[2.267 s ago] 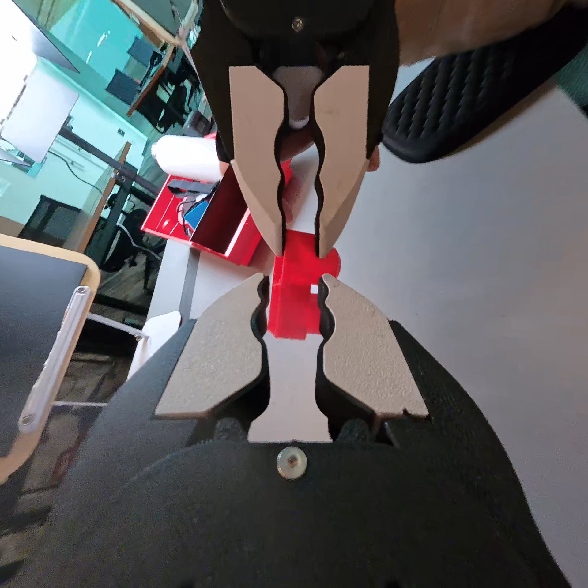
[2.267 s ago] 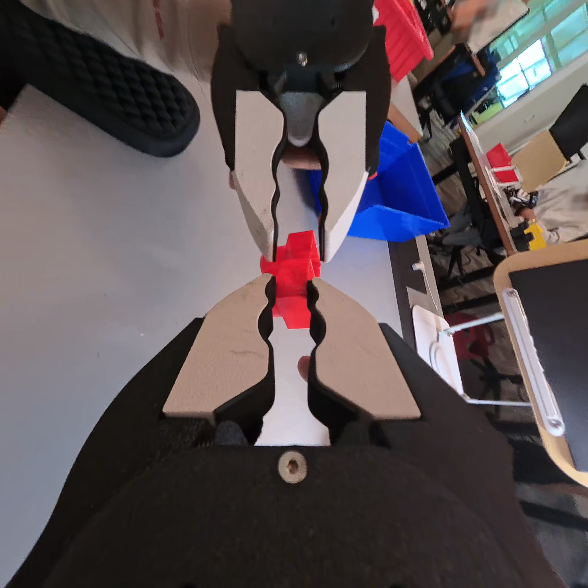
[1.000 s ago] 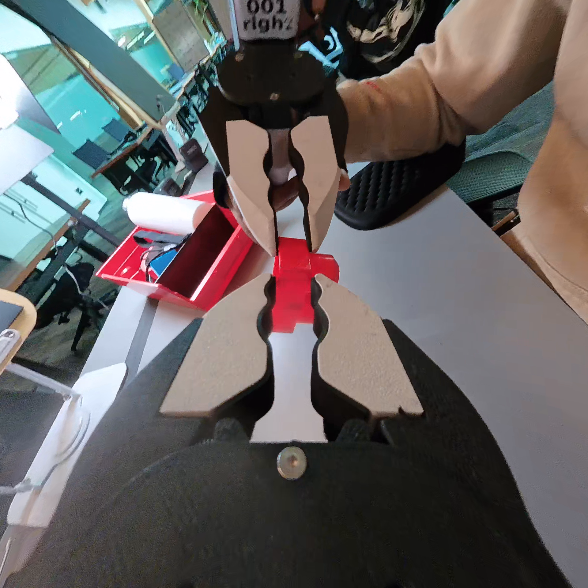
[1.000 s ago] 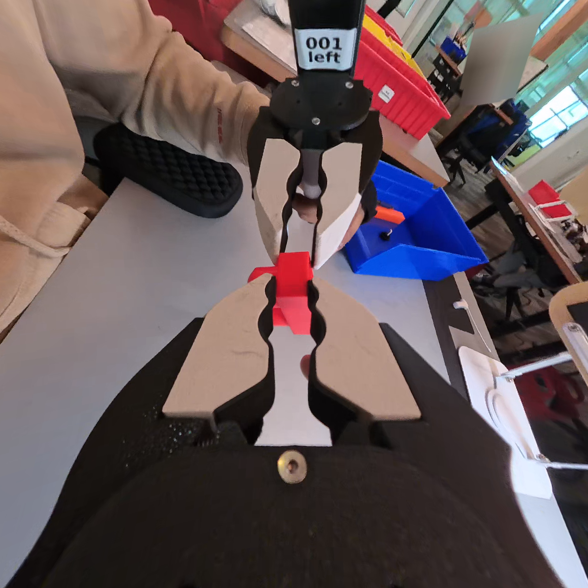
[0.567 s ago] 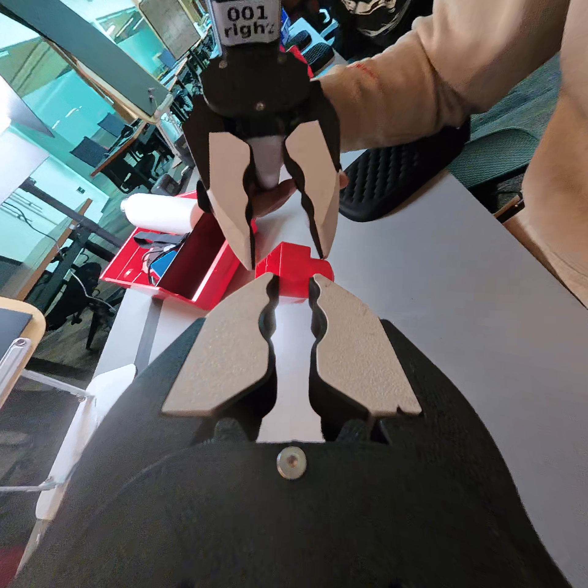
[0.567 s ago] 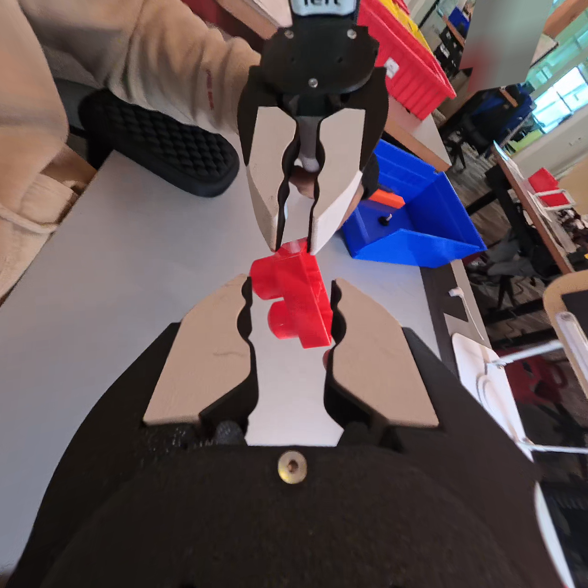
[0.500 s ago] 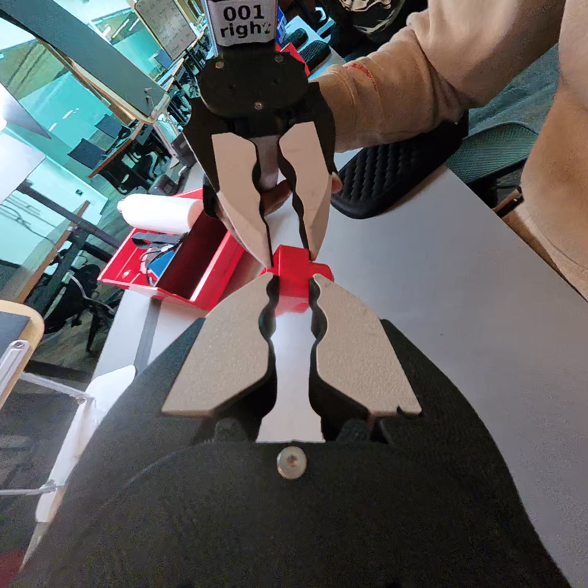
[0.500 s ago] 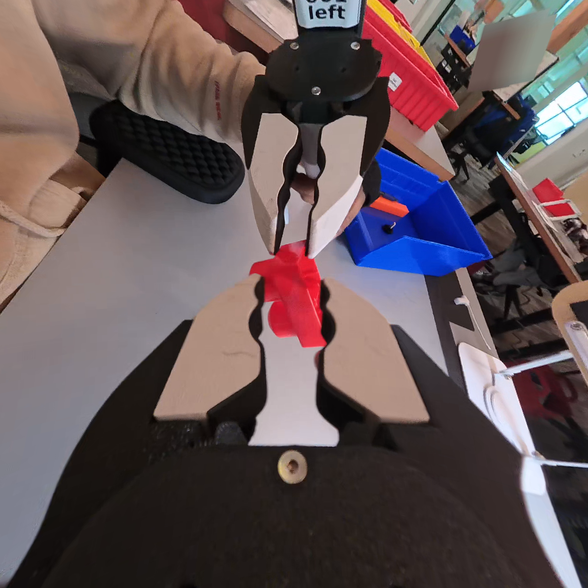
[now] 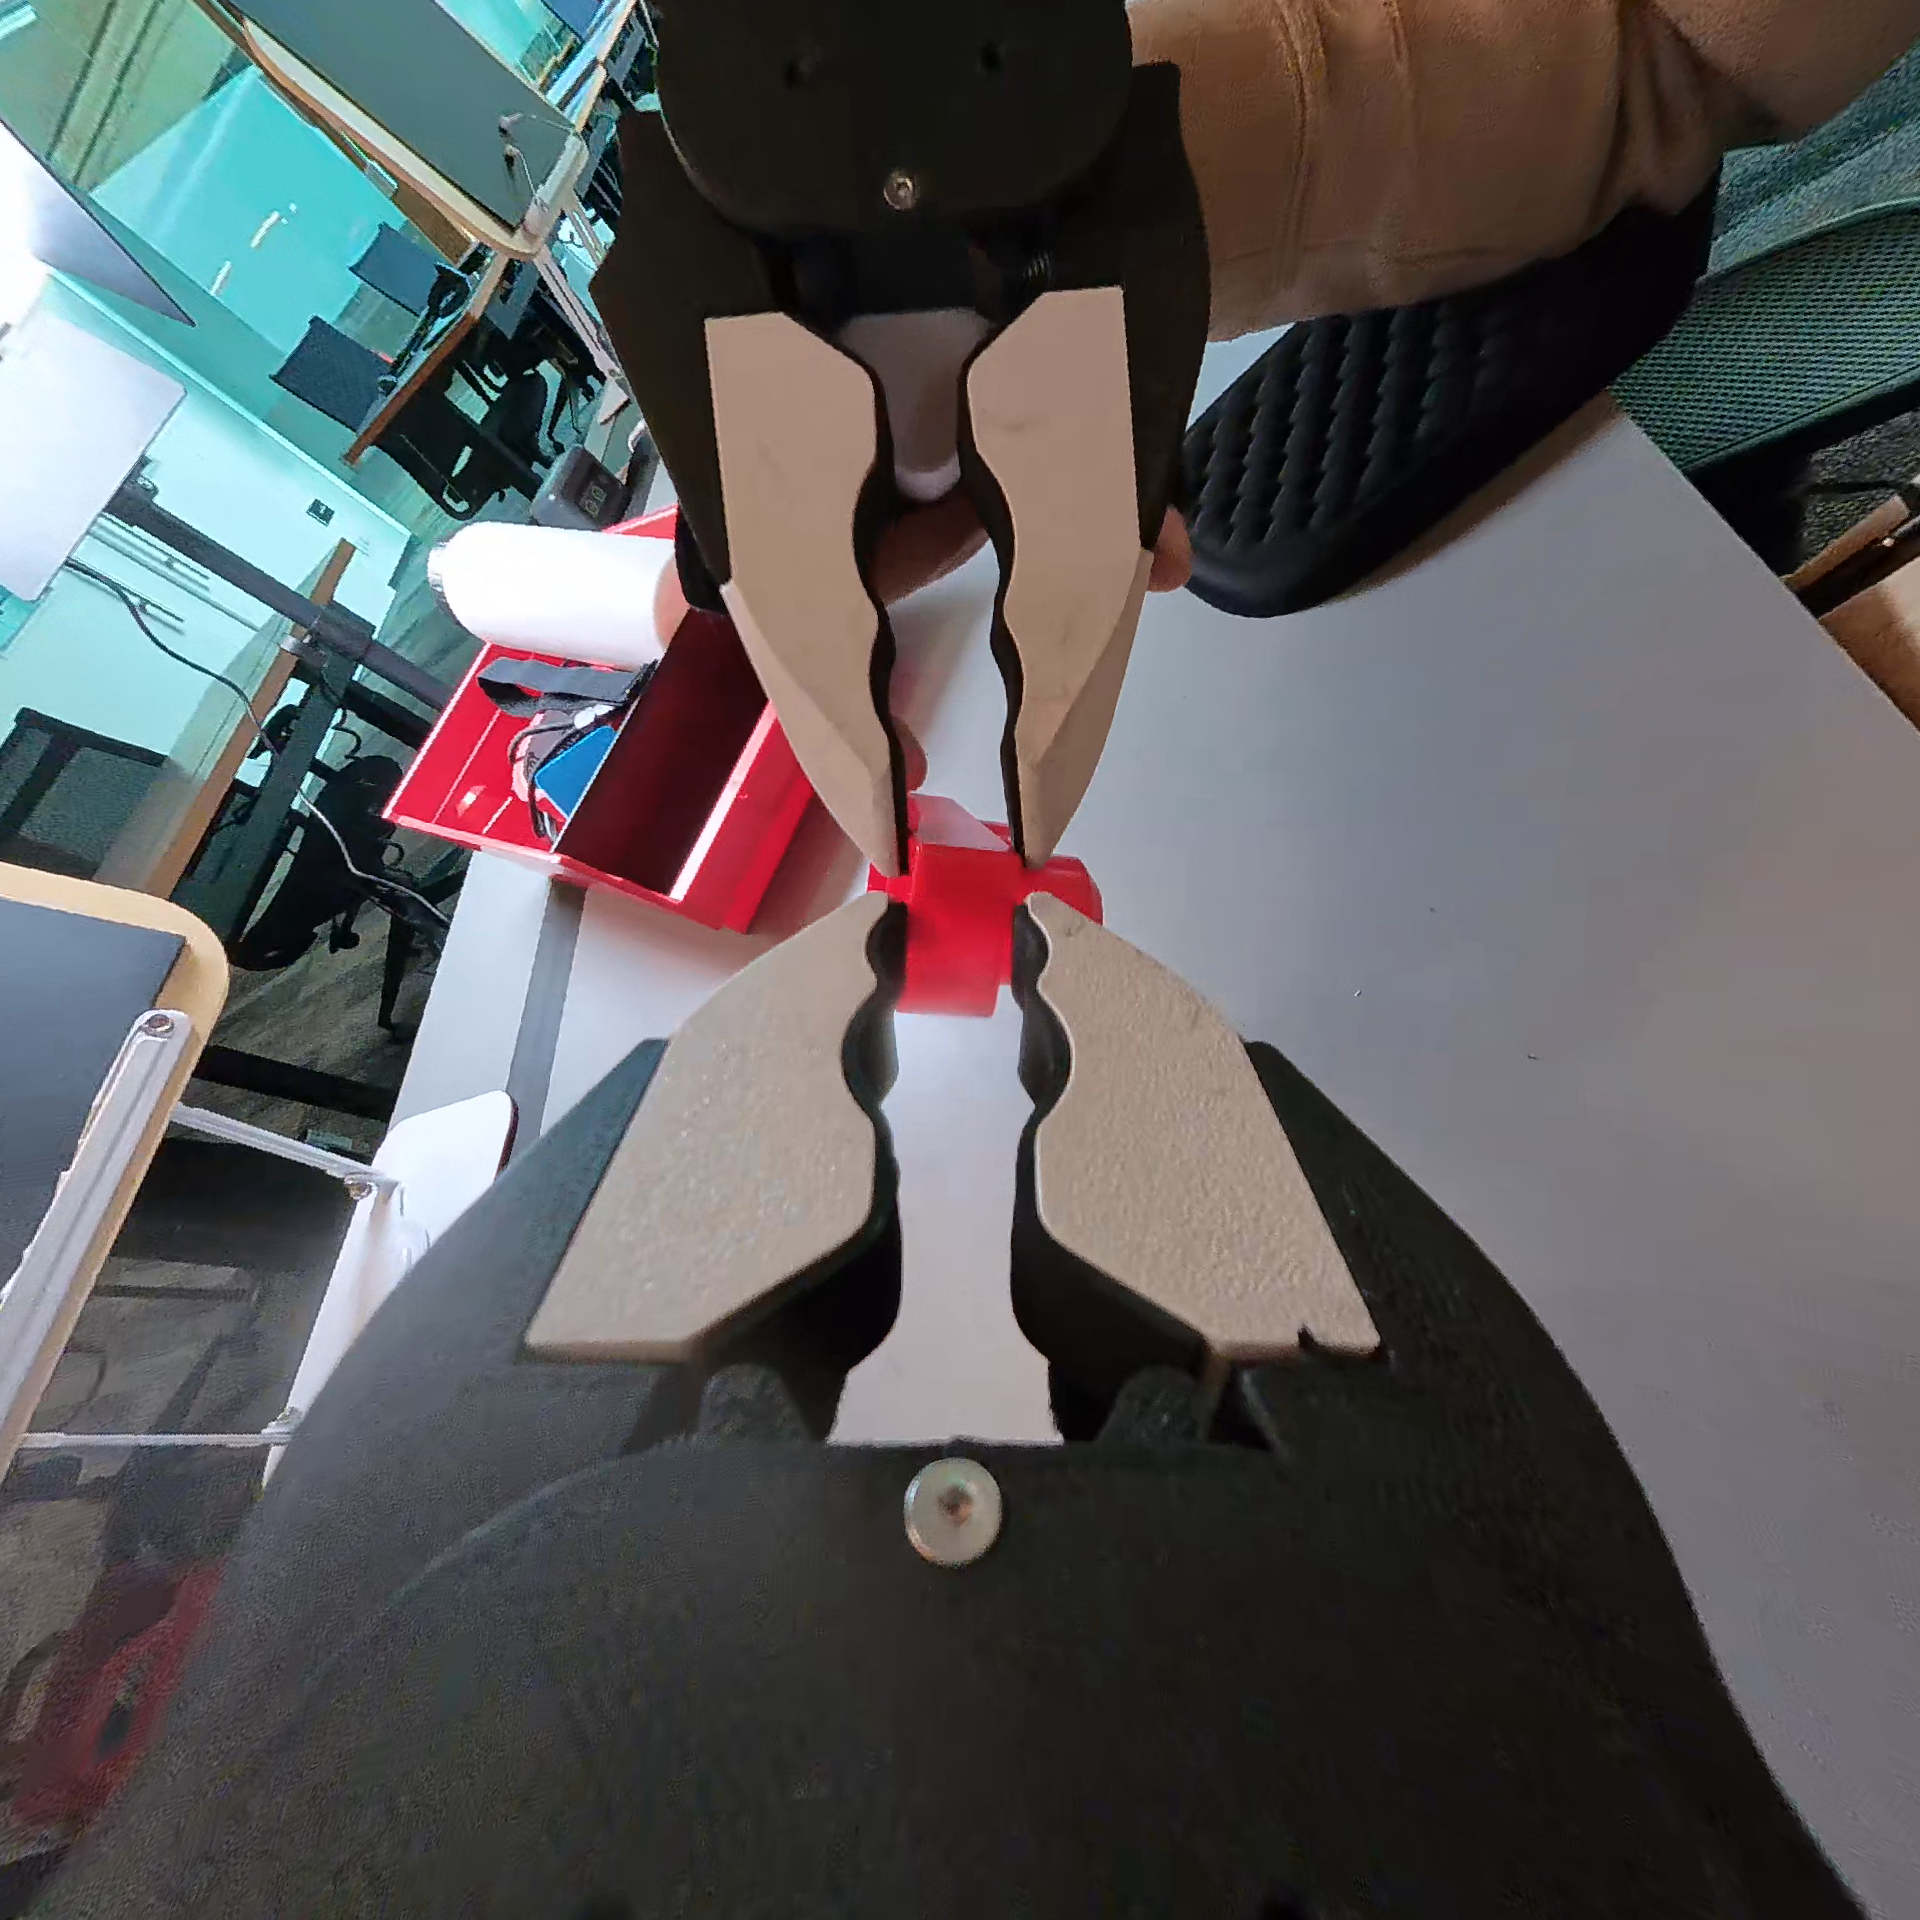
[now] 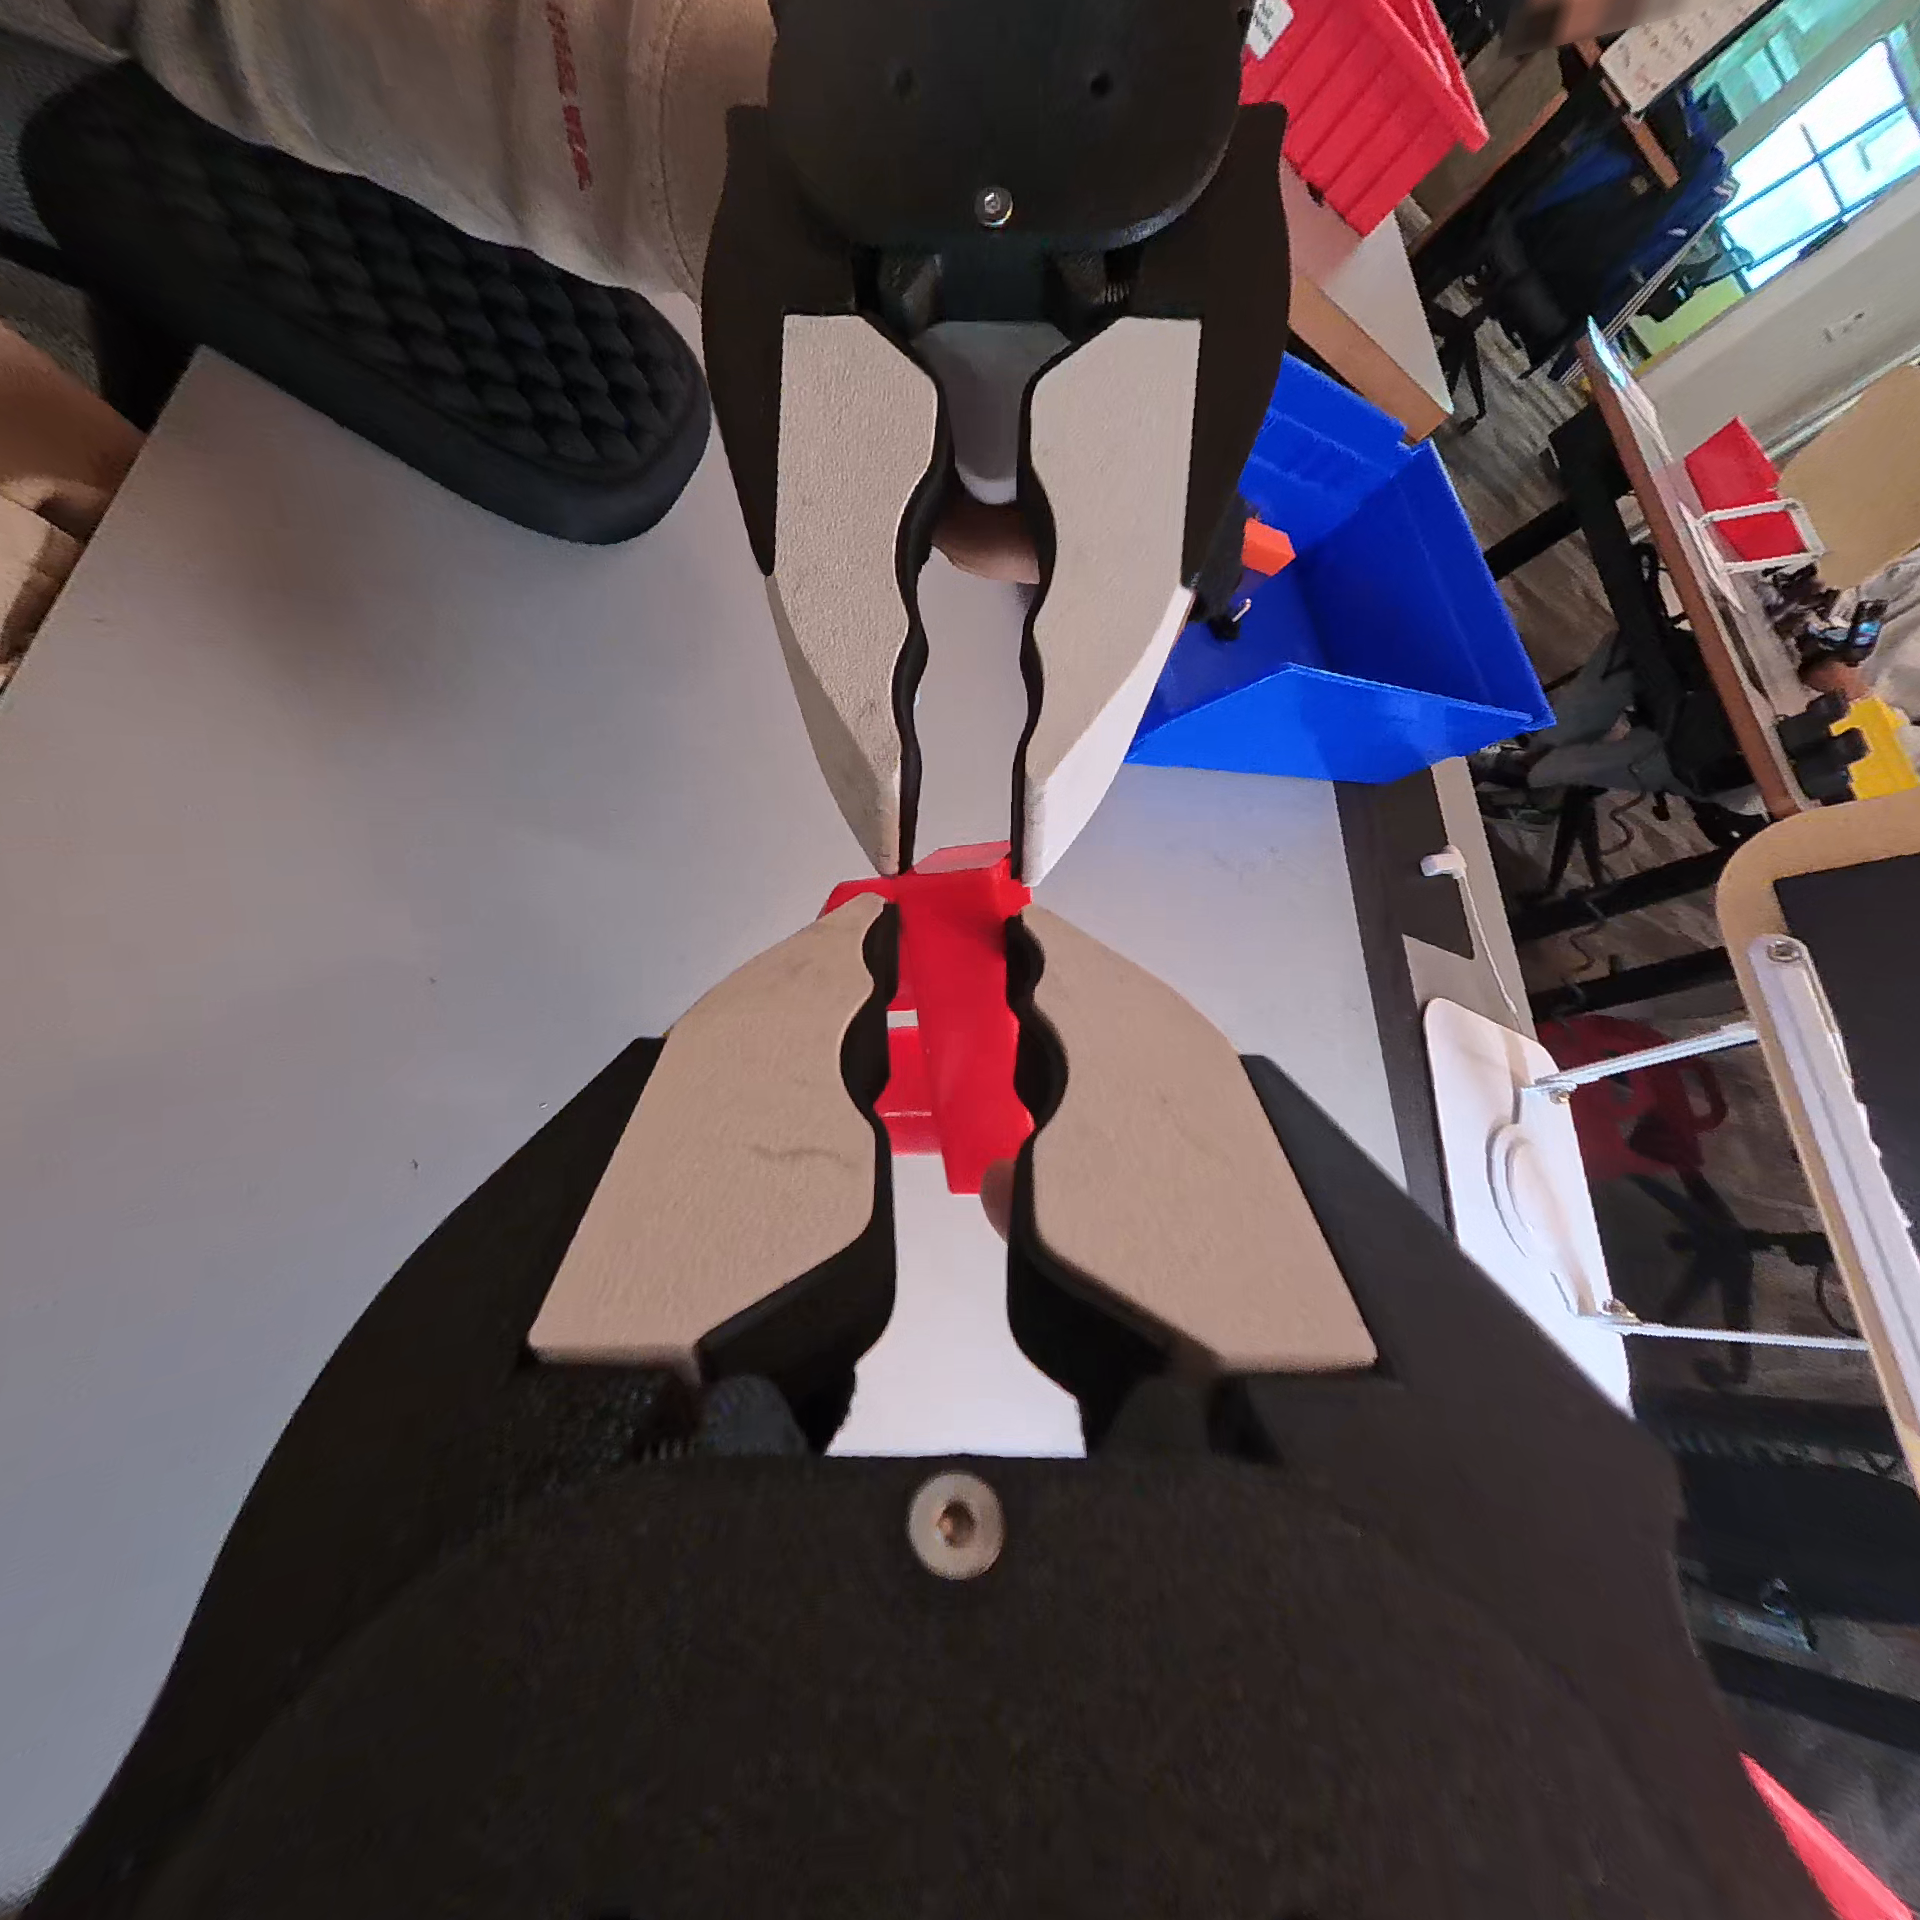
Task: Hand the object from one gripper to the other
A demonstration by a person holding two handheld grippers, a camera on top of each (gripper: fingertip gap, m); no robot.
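A red plastic block-shaped object (image 9: 951,956) hangs in the air above the grey table (image 9: 1455,935), between both grippers, which face each other tip to tip. My left gripper (image 9: 956,914) is shut on one end of it. My right gripper (image 9: 958,860) comes in from above in the left wrist view, its tips pressed on the object's other end. In the right wrist view the red object (image 10: 956,1039) reaches deep between the fingers of my right gripper (image 10: 948,914), which is shut on it. My left gripper (image 10: 961,871) pinches its far end.
A red bin (image 9: 644,790) with a white roll (image 9: 551,587) stands at the table's far left edge. A blue bin (image 10: 1351,644) stands behind the left gripper. A black padded chair arm (image 10: 416,364) and a beige sleeve (image 9: 1403,135) are at the table's near edge. A white stand base (image 10: 1507,1174) sits at the right. Less than 4 cm separates the two grippers' tips.
The right gripper opened half a second ago and has closed again with the red object deeper between its fingers. The left gripper has stayed shut on it. Both grippers have come closer together.
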